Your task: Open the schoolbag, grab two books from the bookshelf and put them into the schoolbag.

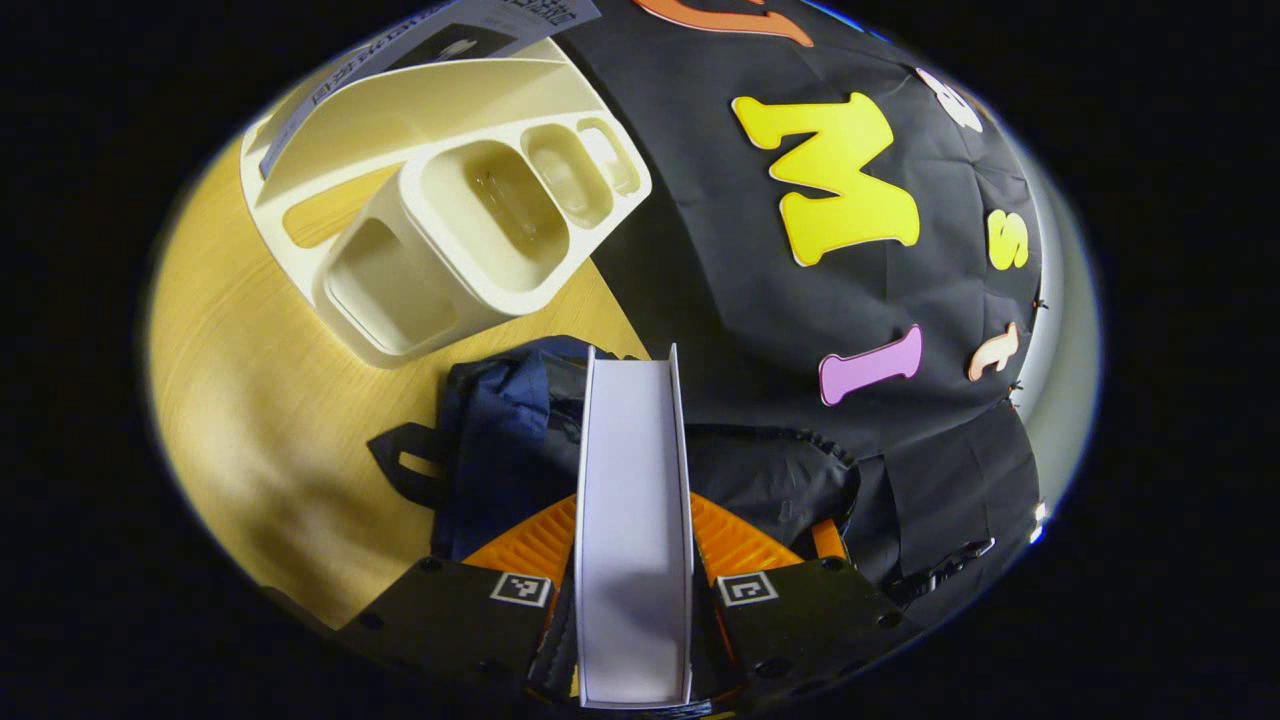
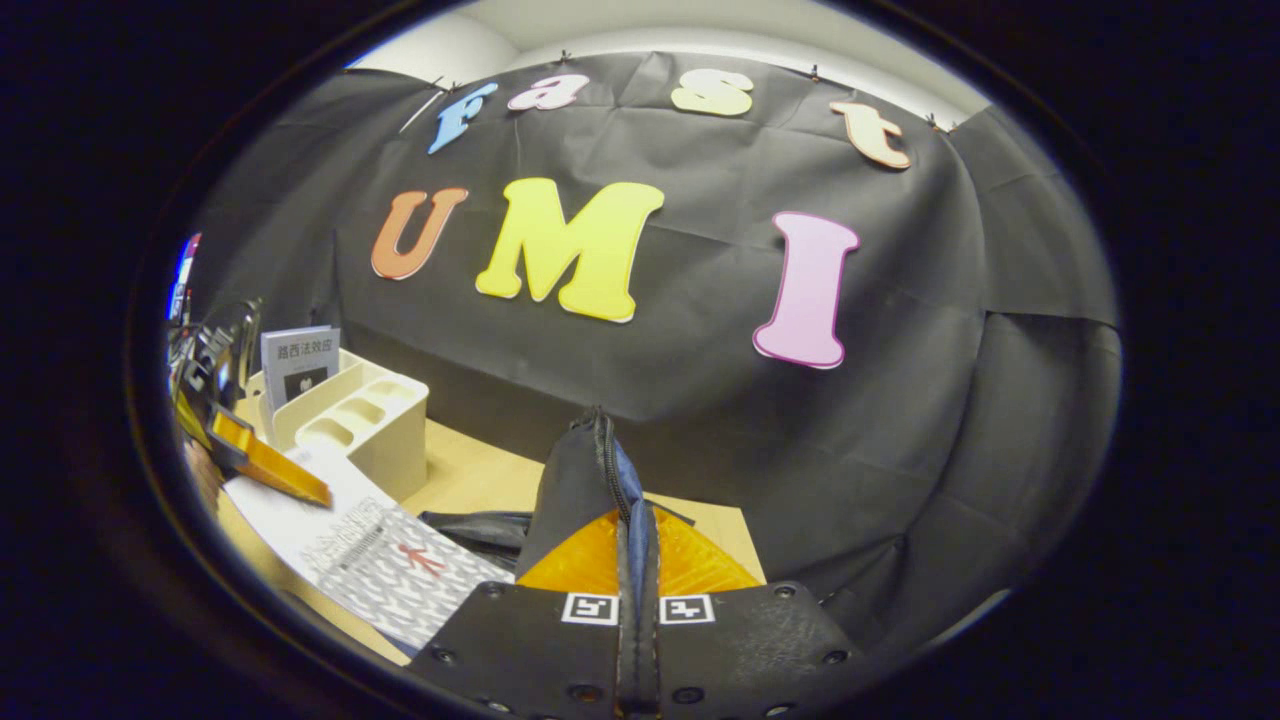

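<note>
A book is hanging over the open schoolbag while the other gripper is pinching the bag's edge.

In the left gripper view, the left gripper is pinching a white book between its orange jaws, page edges facing the camera, above the dark blue schoolbag lying on the wooden tabletop. Behind it a cream bookshelf is holding another book, its cover print too small to read. In the right gripper view, the right gripper is squeezing its jaws together on the schoolbag's zipped edge, lifting it upright. To the left, the book with a grey patterned cover and a small red figure is being held by the left gripper. The book standing in the bookshelf is showing Chinese characters on its cover.
</note>
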